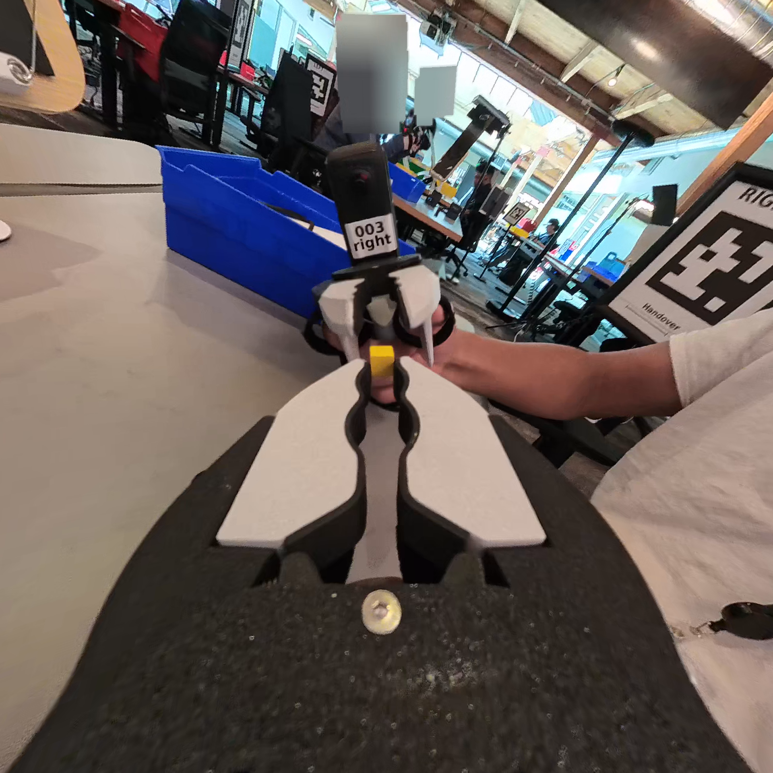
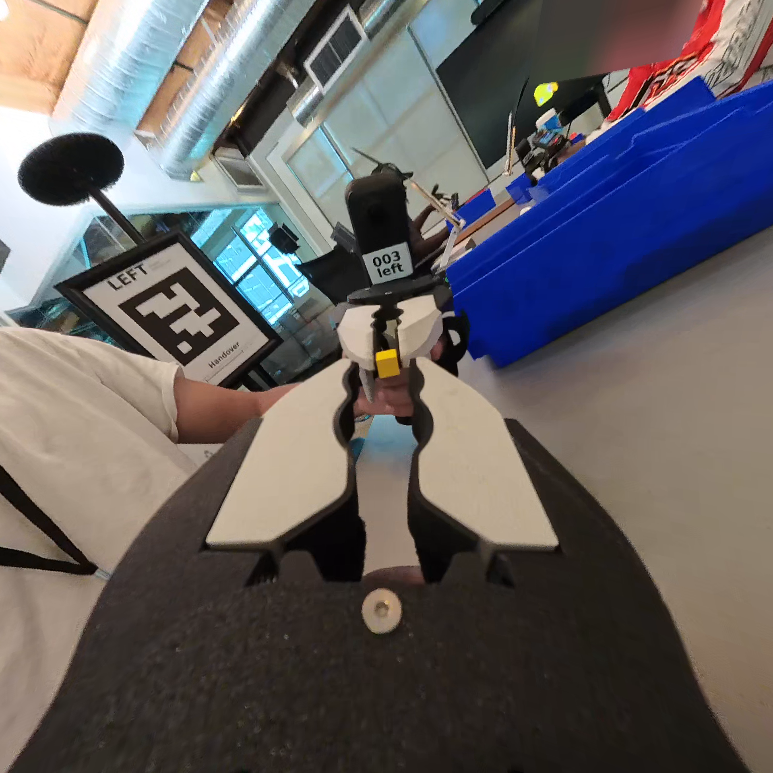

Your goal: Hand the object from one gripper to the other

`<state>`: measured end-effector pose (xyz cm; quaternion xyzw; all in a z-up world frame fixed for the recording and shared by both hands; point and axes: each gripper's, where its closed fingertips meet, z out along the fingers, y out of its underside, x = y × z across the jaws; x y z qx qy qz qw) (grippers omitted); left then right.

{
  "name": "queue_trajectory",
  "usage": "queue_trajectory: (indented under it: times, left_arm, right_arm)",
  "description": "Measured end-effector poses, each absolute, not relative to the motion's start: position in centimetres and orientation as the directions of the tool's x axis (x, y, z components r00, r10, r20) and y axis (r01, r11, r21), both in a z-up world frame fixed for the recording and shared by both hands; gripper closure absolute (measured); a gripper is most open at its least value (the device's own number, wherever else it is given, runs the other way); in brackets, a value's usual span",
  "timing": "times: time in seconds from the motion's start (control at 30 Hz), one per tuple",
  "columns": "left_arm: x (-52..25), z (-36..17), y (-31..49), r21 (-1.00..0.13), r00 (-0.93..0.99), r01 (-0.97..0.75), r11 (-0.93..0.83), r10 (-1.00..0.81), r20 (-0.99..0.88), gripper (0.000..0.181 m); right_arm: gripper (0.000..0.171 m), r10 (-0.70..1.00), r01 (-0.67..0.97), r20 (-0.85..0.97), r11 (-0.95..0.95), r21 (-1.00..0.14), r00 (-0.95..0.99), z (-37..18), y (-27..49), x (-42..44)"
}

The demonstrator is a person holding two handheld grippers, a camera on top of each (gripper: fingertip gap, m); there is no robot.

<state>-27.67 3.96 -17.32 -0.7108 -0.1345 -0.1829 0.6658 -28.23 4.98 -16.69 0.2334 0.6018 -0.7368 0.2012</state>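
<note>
- Pale grey tabletop spreads beneath both grippers, bare under them in both wrist views.
- Nearest each camera is its own gripper's black body with two white fingers reaching forward.
- At the tips of the left gripper, its fingers pinch a small yellow block between them; the block stands up above the tips, held off the tabletop.
- From the right wrist view, the same yellow block sits just ahead of the right gripper, whose fingers are spread with a clear gap and do not touch it.
- Facing the left camera, the right gripper points its tips to either side of the block, a hand behind it.
- Beyond the grippers, a blue bin rests on the tabletop, well apart from the block.
- To the sides stand framed boards with black-and-white square markers, and a white sleeve crosses the near left.
- Farthest off is a workshop with desks, chairs, windows and silver ceiling ducting.
</note>
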Motion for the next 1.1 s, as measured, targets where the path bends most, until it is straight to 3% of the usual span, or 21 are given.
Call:
queue_trajectory:
  times: [0.53, 0.7, 0.87, 0.93, 1.1]
  left_arm:
    - [-27.4, -17.5, 5.0, -0.88, 0.878, 0.472, -0.062, -0.054, 0.475, 0.172]
    - [-27.8, -18.1, 5.0, -0.911, 0.914, 0.404, -0.086, 0.009, 0.405, 0.171]
    - [-28.6, -18.9, 4.7, -0.953, 0.962, 0.264, -0.147, 0.107, 0.251, 0.154]
    - [-29.3, -19.0, 4.3, -0.973, 0.979, 0.145, -0.178, 0.17, 0.115, 0.144]
    - [-29.2, -19.1, 4.1, -0.92, 0.94, -0.21, -0.331, 0.191, -0.283, 0.147]
  right_arm:
    - [0.161, -0.023, 0.577, -0.581, -0.151, -0.802, -0.813, -17.5, 4.1, -27.9]
    - [0.161, -0.01, 0.598, -0.602, -0.137, -0.79, -0.798, -18.1, 4.2, -28.2]
    - [0.161, -0.016, 0.641, -0.646, -0.152, -0.753, -0.763, -18.3, 4.4, -28.7]
    - [0.161, -0.04, 0.724, -0.73, -0.175, -0.667, -0.682, -18.3, 4.5, -29.3]
    - [0.161, -0.228, 0.951, -0.928, -0.158, -0.264, -0.295, -18.9, 4.1, -29.6]
